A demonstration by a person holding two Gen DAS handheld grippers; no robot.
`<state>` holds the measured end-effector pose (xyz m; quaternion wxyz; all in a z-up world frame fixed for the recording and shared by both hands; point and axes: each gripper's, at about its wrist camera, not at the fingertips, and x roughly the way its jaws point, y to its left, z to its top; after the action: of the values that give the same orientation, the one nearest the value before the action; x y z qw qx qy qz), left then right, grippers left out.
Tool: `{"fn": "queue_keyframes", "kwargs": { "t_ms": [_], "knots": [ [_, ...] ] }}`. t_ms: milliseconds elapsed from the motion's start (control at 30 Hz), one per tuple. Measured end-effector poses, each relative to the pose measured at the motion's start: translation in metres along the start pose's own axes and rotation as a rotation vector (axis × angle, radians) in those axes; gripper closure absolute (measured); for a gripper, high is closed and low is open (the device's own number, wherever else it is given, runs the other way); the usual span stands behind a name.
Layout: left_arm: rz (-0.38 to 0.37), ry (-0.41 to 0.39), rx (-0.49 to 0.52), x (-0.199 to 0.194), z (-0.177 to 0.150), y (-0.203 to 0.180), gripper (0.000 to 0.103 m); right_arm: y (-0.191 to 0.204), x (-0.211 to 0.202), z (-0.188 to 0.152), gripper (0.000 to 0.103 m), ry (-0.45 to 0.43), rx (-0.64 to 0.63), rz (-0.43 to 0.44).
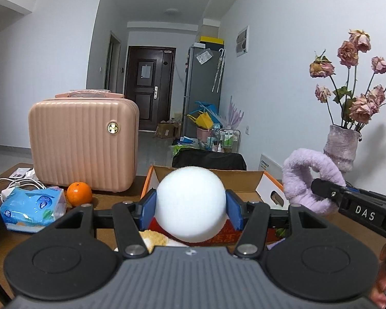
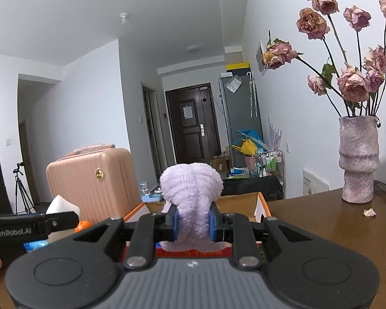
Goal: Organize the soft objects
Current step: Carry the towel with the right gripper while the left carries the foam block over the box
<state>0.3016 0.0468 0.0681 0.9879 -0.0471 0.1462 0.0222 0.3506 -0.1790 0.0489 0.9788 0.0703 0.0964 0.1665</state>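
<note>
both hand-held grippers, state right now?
Left hand-held gripper: closed on the white foam ball.
Right hand-held gripper: closed on the purple plush loop.

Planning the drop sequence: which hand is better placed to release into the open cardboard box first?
Left, probably. Its white foam ball hangs right over the open cardboard box; the fluffy purple headband in the right gripper sits off its right edge.

Right gripper's black finger side [image 1: 365, 215]: white letters "DAS"
Left gripper's black finger side [image 2: 11, 231]: white wording "GenRobot.AI"
Round gold badge on the ribbed pink hard-shell suitcase [image 1: 113, 128]: lettering too small to read
Blue plastic tissue pack [image 1: 33, 206]: print illegible
</note>
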Motion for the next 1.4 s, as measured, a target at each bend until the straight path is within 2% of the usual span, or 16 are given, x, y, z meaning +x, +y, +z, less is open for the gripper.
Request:
{"fn": "queue_keyframes", "kwargs": {
  "t_ms": [433, 1167, 1400],
  "knots": [
    [-0.014, -0.009, -0.006, 0.038, 0.013, -0.001, 0.046, -0.011, 0.036, 0.018, 0.082, -0.007, -0.011, 0.001],
    [0.004, -0.028, 0.015, 0.094, 0.031, 0.001, 0.046, -0.027, 0.112, 0.027, 0.082, 0.125, -0.070, -0.067],
    [0.005, -0.016, 0.026, 0.118, 0.036, -0.003, 0.046, -0.029, 0.130, 0.031, 0.082, 0.162, -0.105, -0.065]
  ]
}}
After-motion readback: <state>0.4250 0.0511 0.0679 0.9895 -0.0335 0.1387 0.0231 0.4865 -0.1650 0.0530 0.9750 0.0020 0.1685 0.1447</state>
